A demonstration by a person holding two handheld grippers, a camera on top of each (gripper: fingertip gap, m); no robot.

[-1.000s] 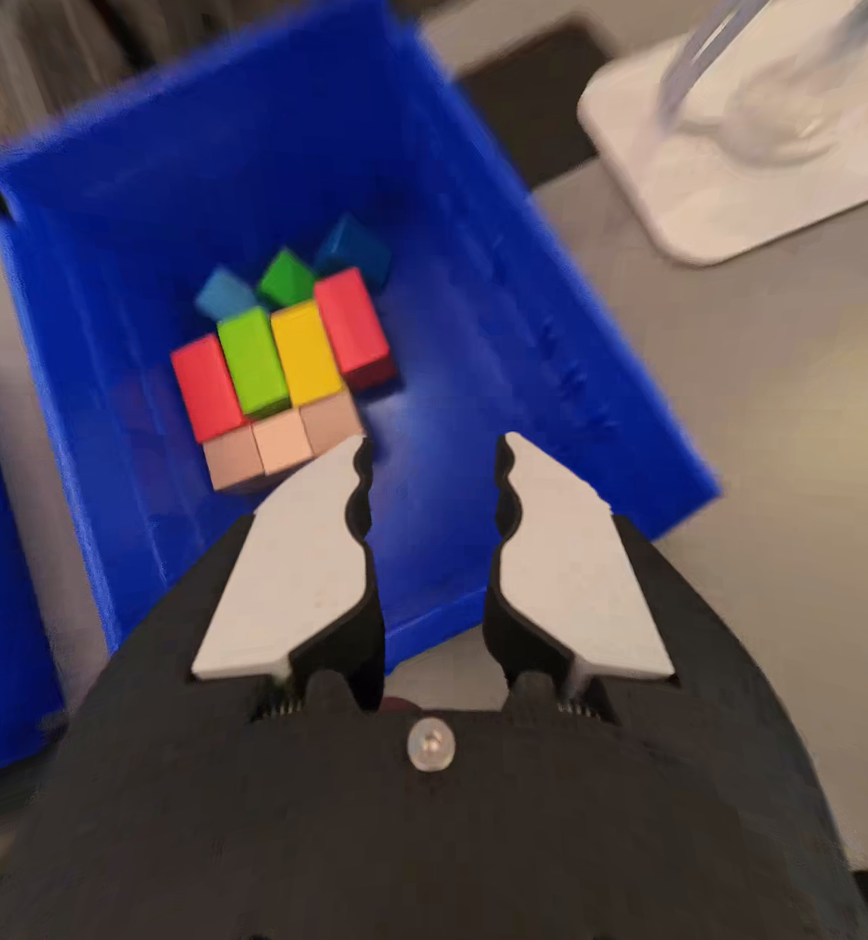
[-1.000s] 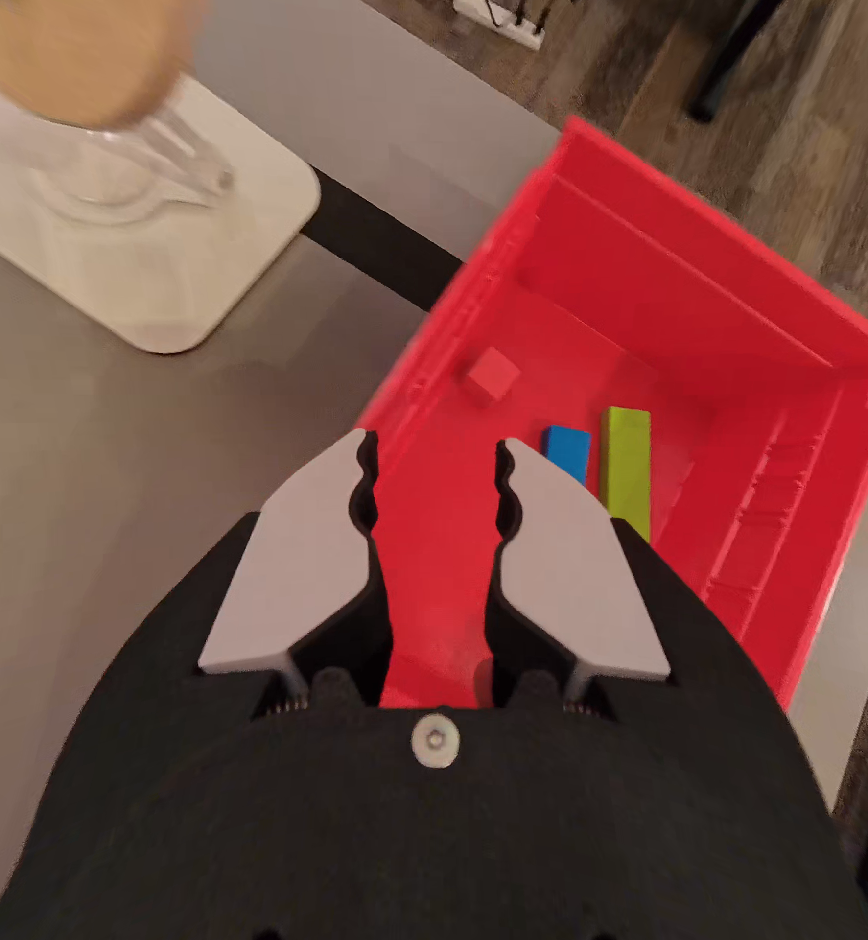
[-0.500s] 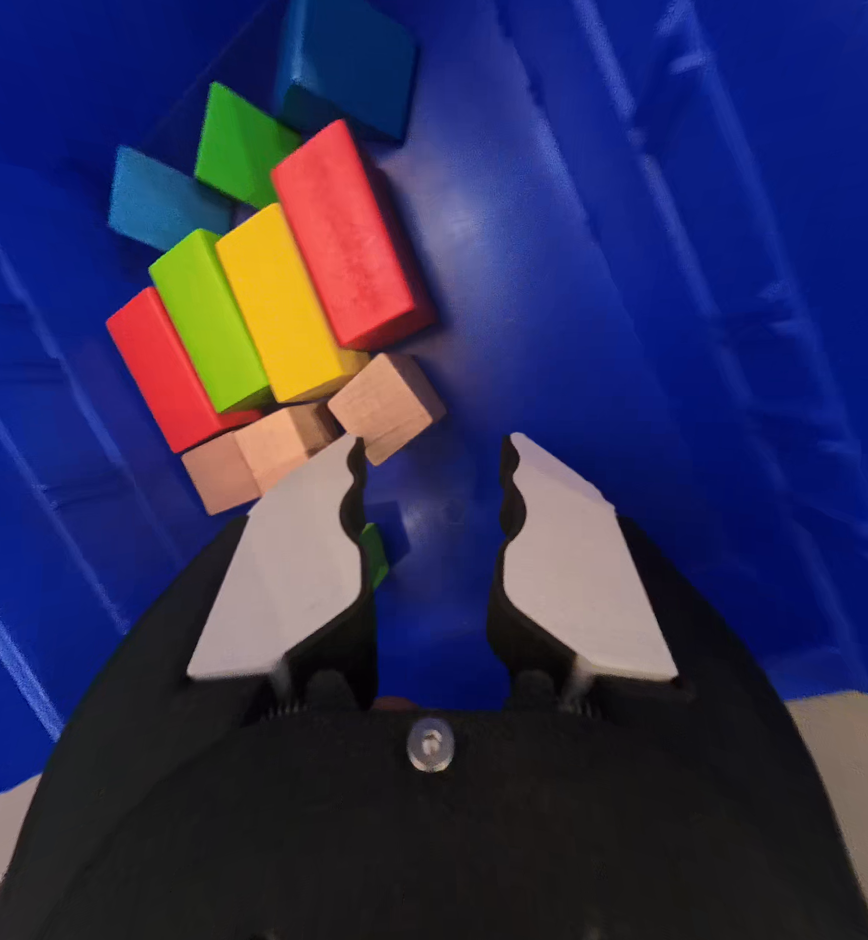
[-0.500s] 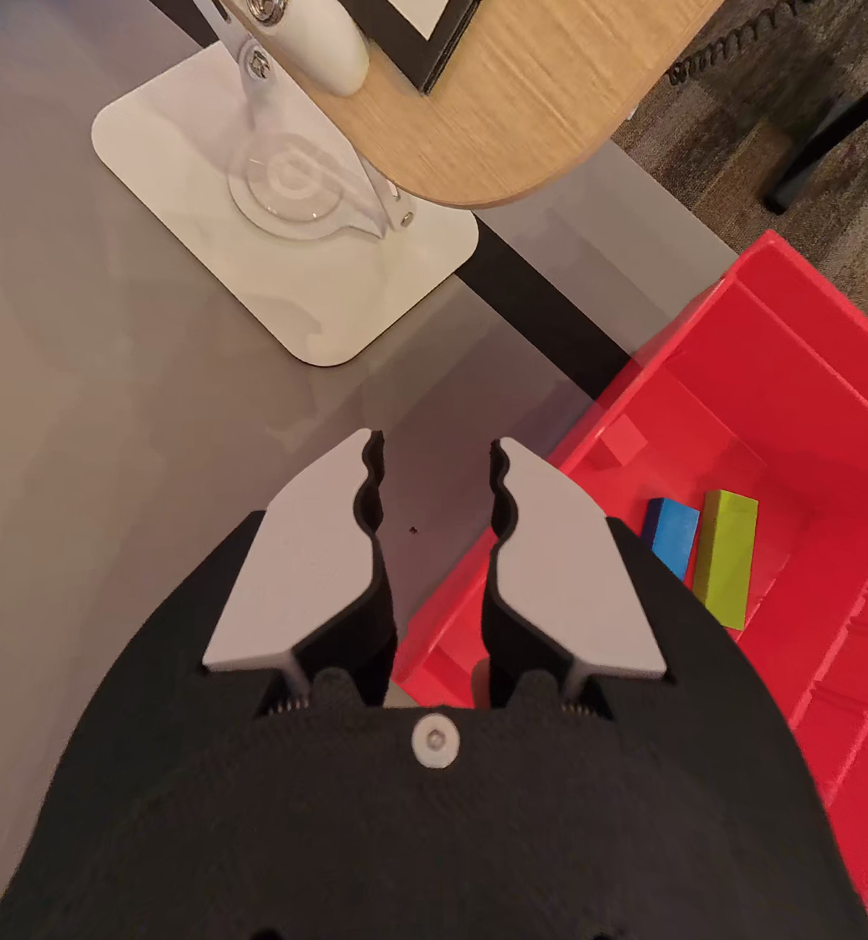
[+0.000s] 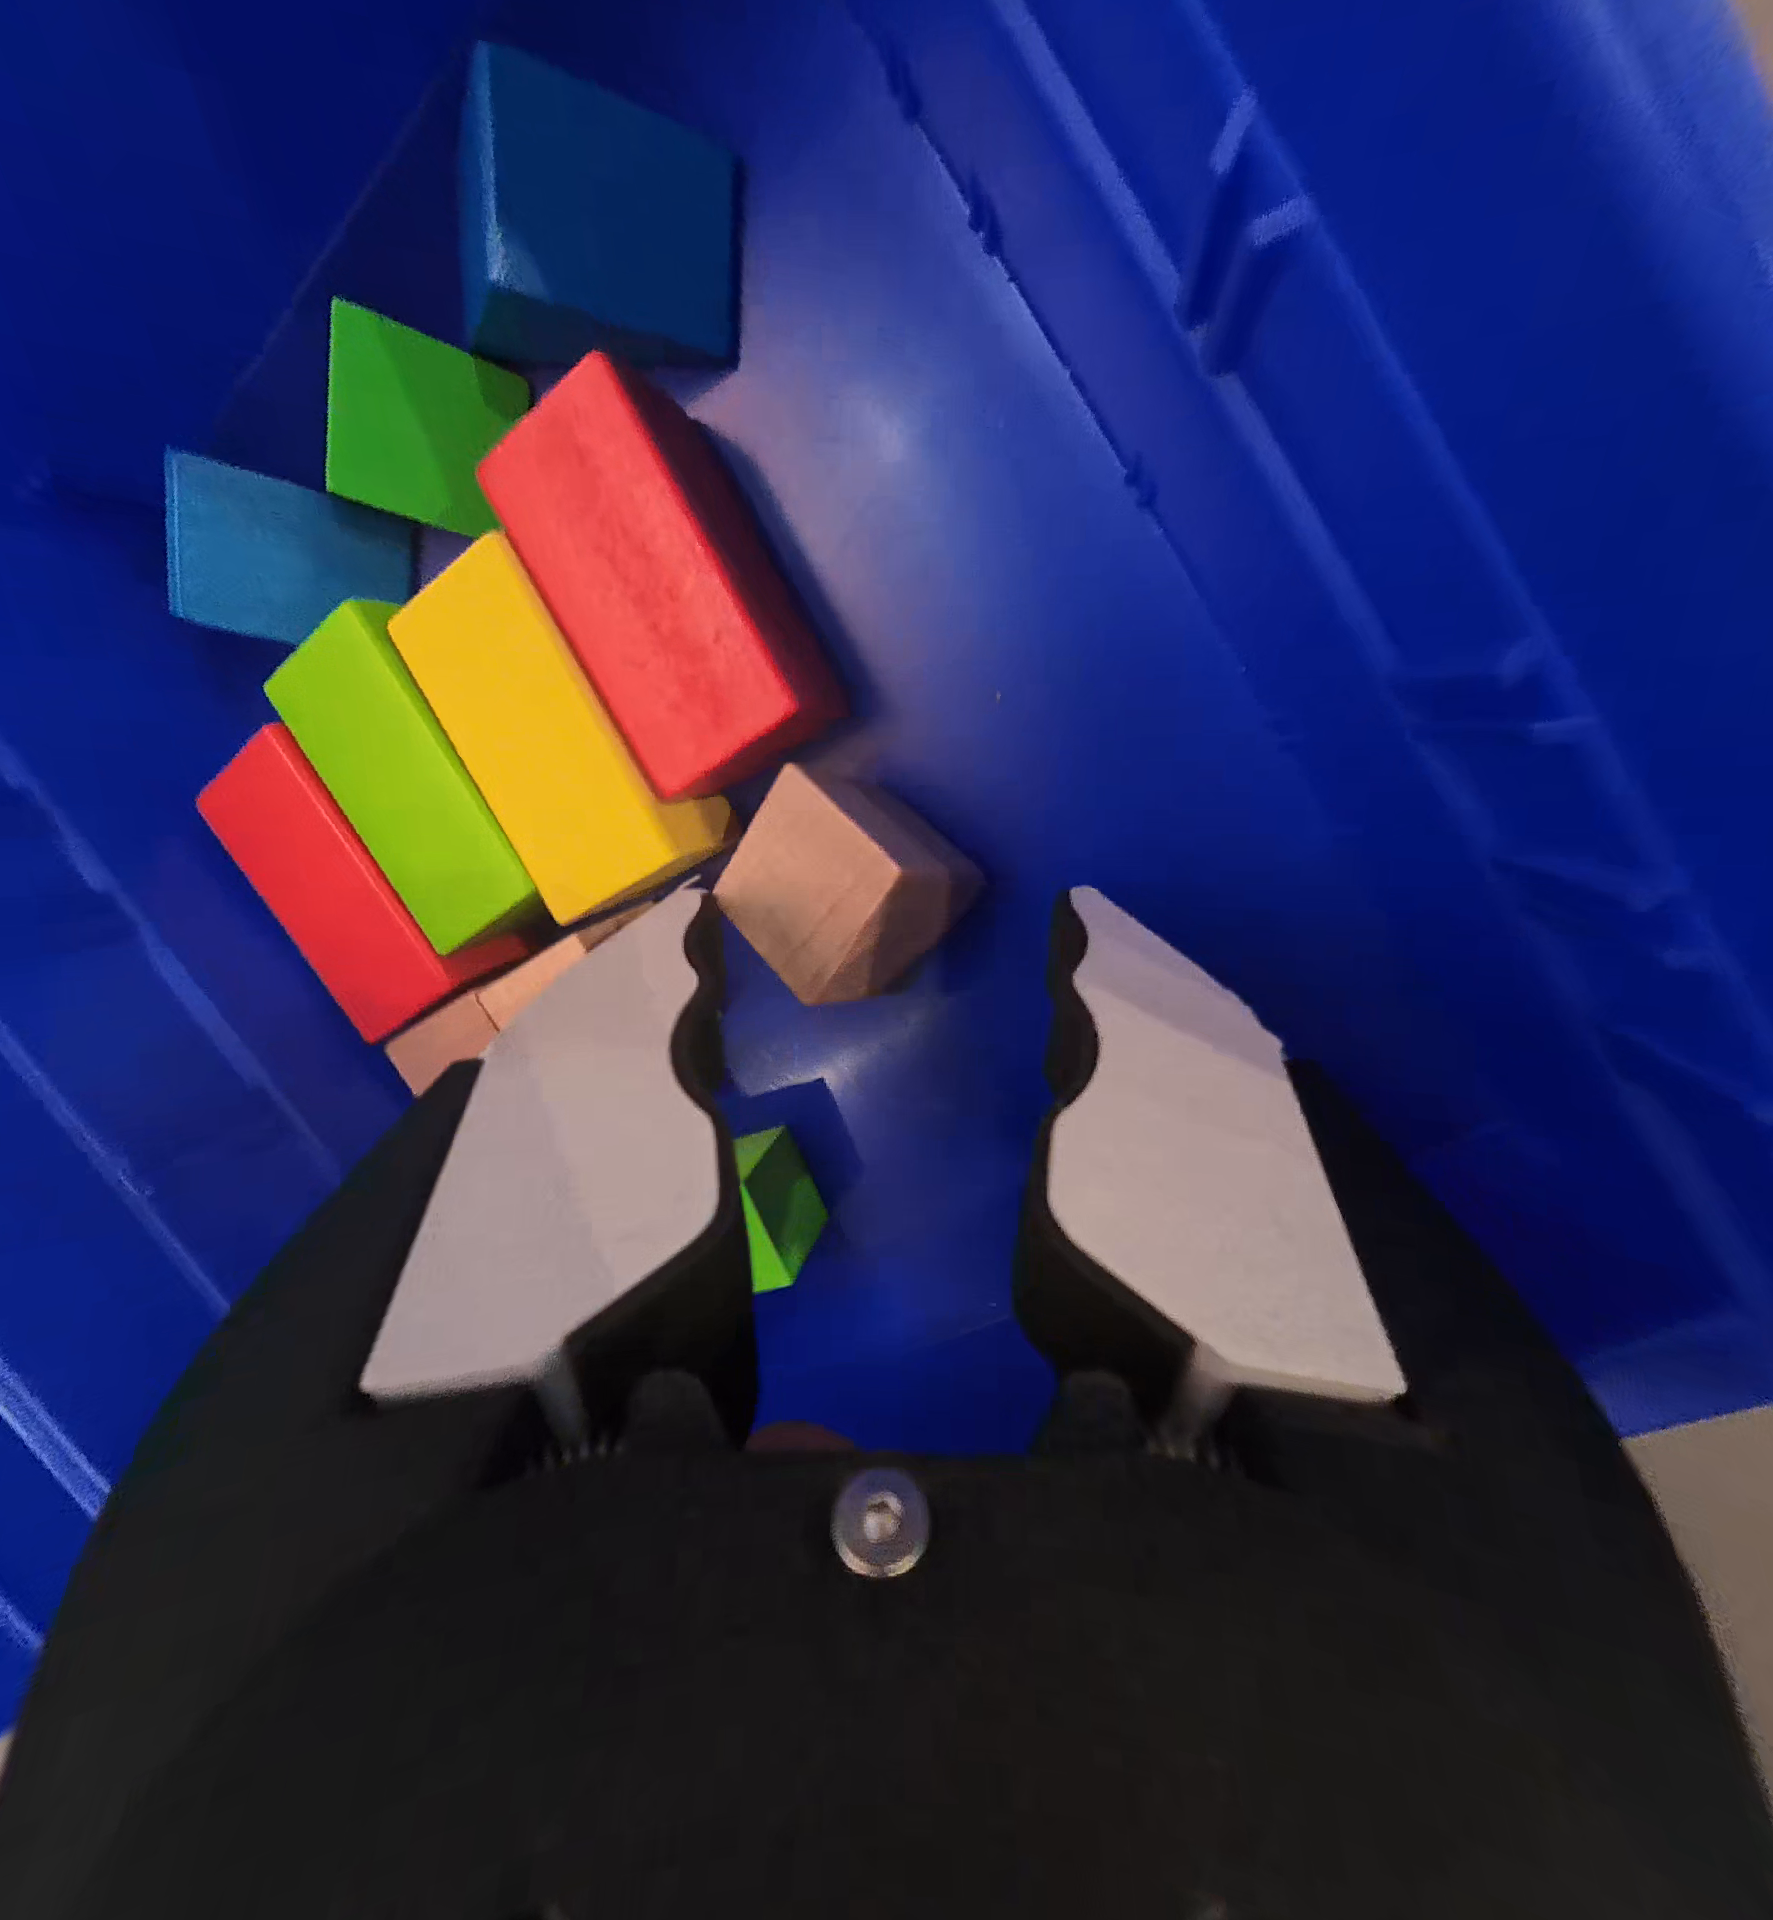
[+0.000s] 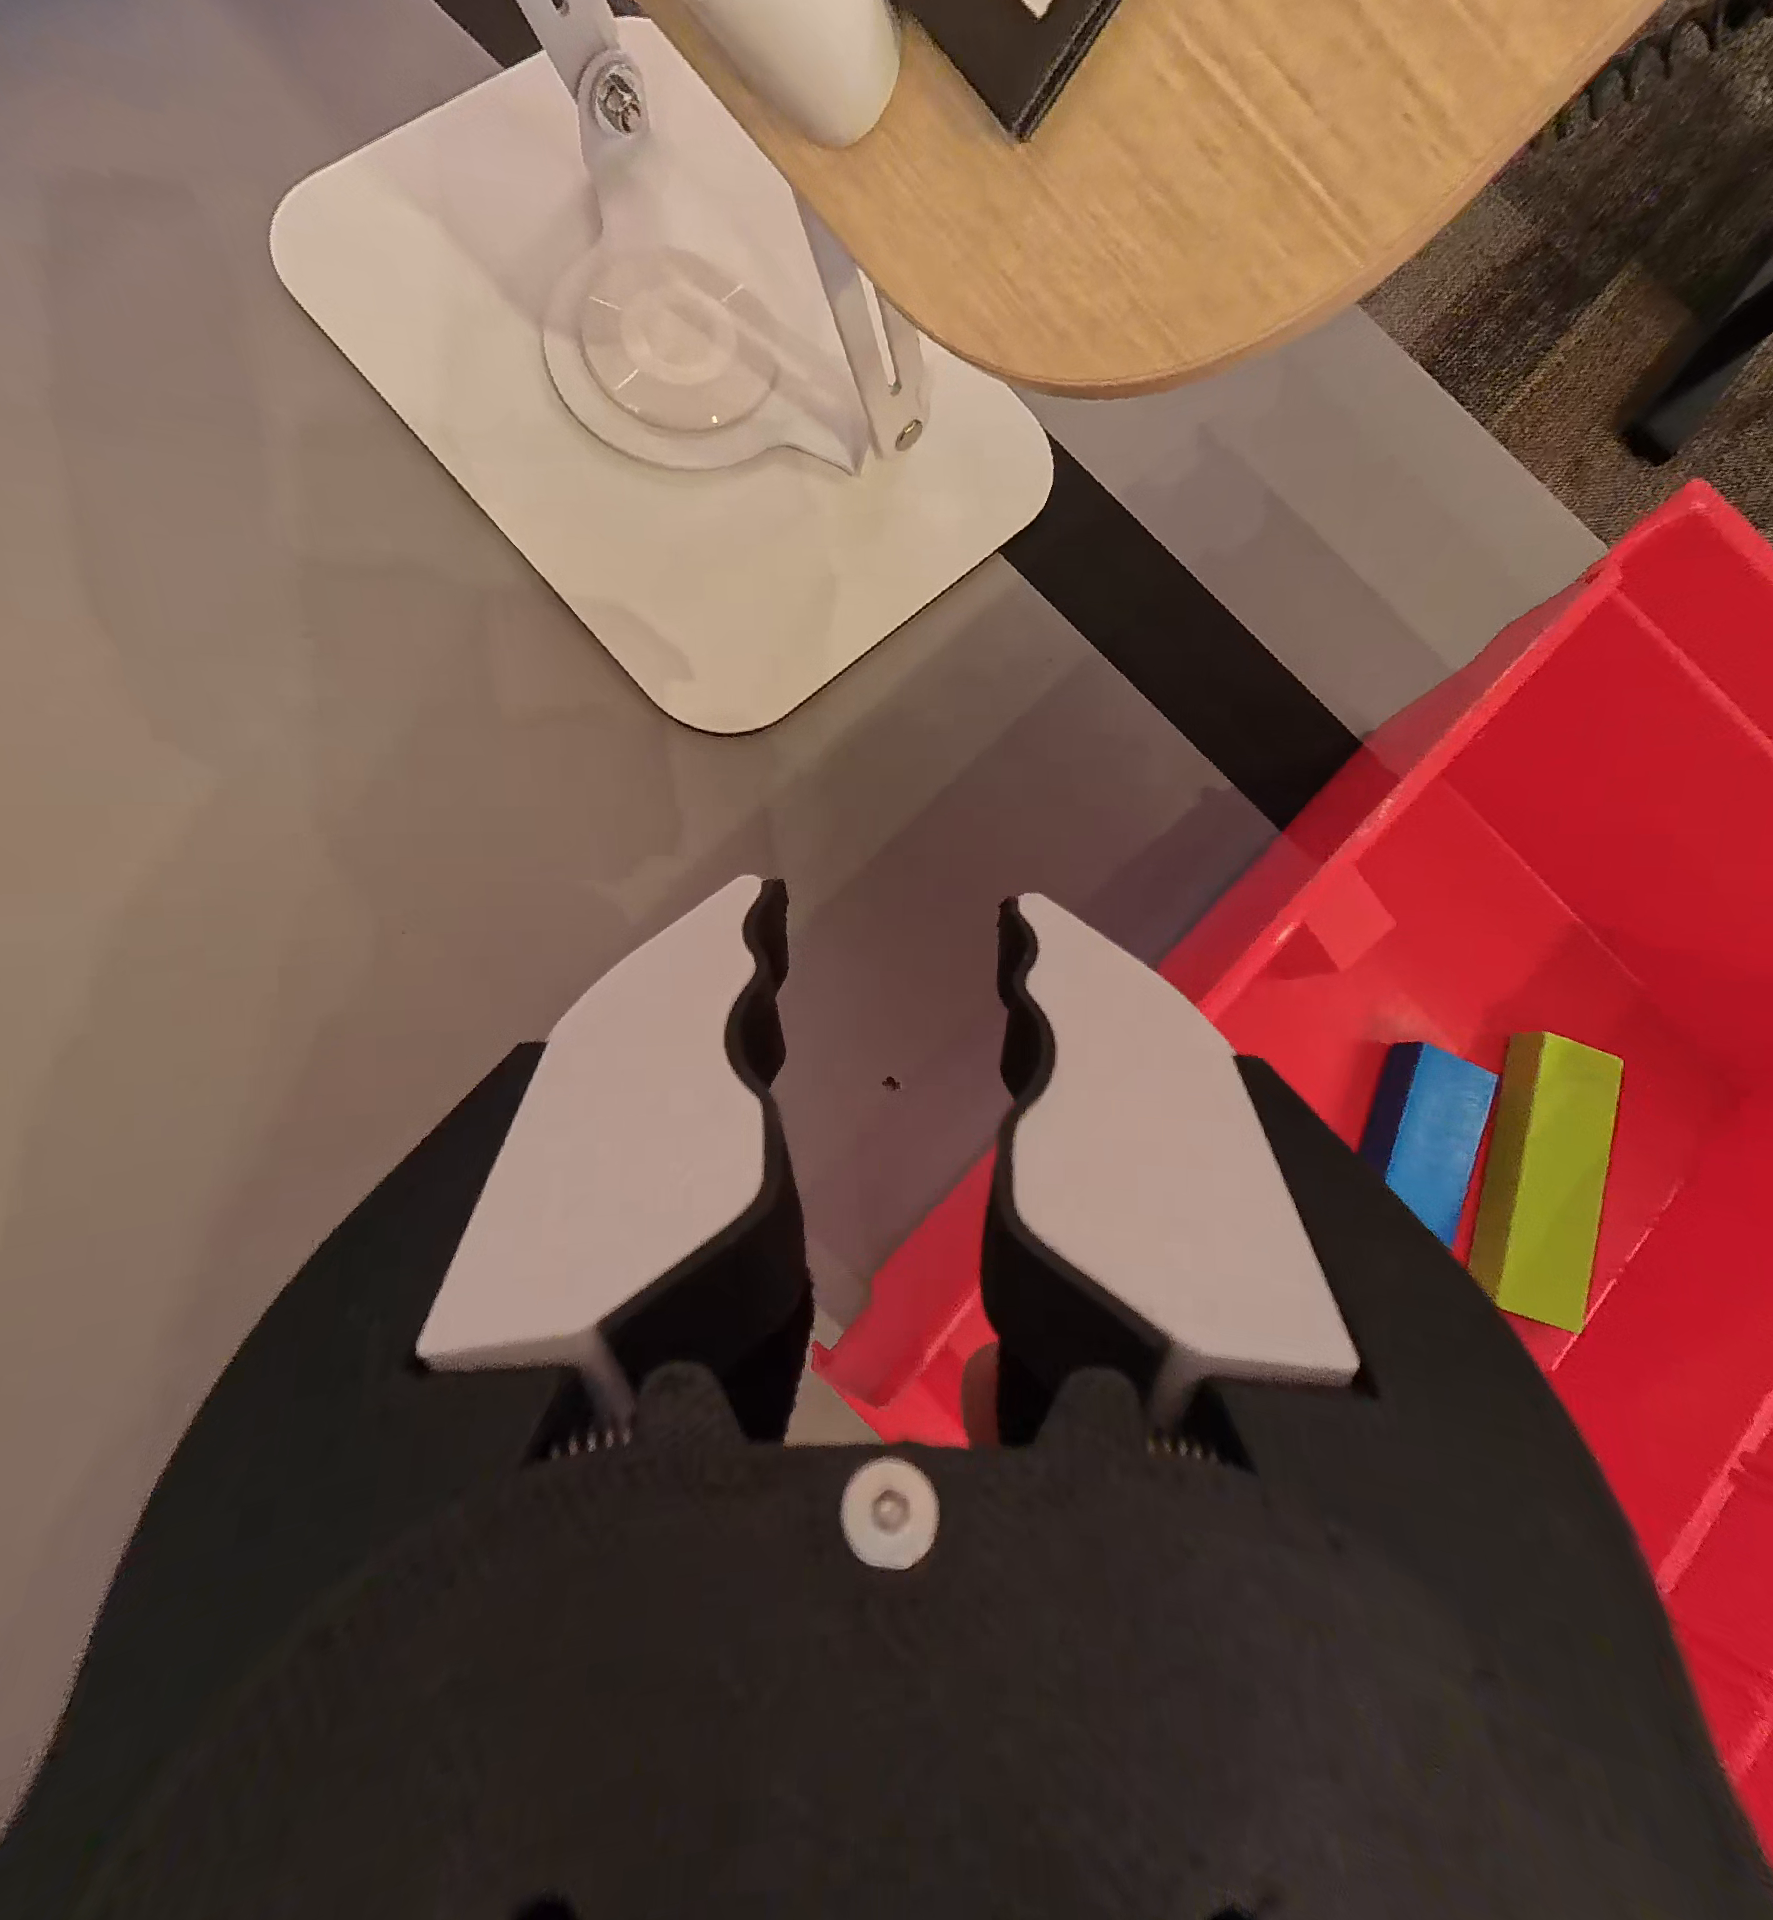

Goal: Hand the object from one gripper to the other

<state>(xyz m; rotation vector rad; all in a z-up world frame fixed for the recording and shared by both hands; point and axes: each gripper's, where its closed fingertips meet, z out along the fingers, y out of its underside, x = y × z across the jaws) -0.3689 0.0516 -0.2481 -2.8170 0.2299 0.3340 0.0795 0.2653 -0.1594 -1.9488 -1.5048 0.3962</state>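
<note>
Blue plastic fills my left view: the left claw (image 5: pixel 887 914) is down inside the blue bin (image 5: pixel 1381 520), jaws spread wide and holding nothing. A bare wooden cube (image 5: pixel 840 883) lies on the bin floor just ahead of the tips, towards 11 o'clock, nearer the left finger (image 5: pixel 591 1122) than the right one. It sits cornerwise to my jaws, and I cannot tell whether it touches the yellow block (image 5: pixel 539 727) at 10 o'clock. I take this cube to be the object to hand over.

To do the pick well, I would shift the claw a little towards 11 and twist it until the pads face two flat sides of the cube, not its corners. Then go down so the pads pass either side, and close gently. The left finger must stay off the yellow block and the red block (image 5: pixel 643 571), or the row will be pushed about. A small green piece (image 5: pixel 773 1210) lies under the claw at 6 o'clock; I would not press on it.

My right claw (image 6: pixel 892 925) hangs over the grey worktop (image 6: pixel 238 831), jaws apart and bare, with the red bin (image 6: pixel 1640 831) at 3 o'clock. It should wait there, in open space, for the pass.

No brand, label or readable writing shows in either view.
</note>
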